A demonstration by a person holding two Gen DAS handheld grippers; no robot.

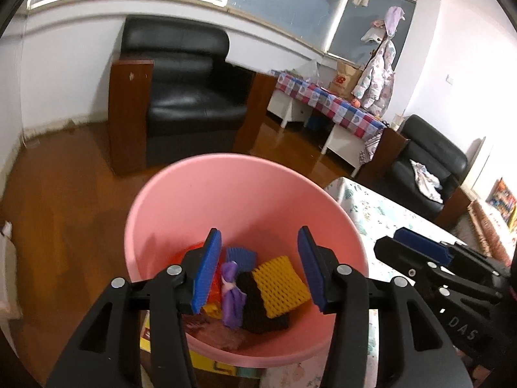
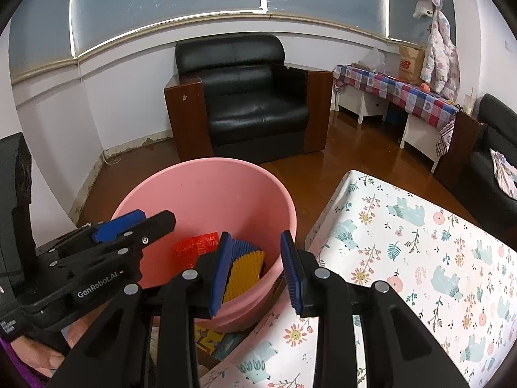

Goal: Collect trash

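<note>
A pink bucket stands on the floor beside the table. Inside it lie a yellow foam net, a black foam net, a purple wrapper, a blue foam piece and red netting. My left gripper hangs over the bucket's mouth, open, with nothing between its blue pads. My right gripper hovers at the bucket's right rim, jaws apart and empty. Each gripper shows in the other's view: the right gripper off to the side, the left gripper likewise.
A table with a floral cloth lies right of the bucket. A black armchair stands behind, a second armchair far right, and a bench with a checked cloth. Books lie under the bucket. Wooden floor surrounds it.
</note>
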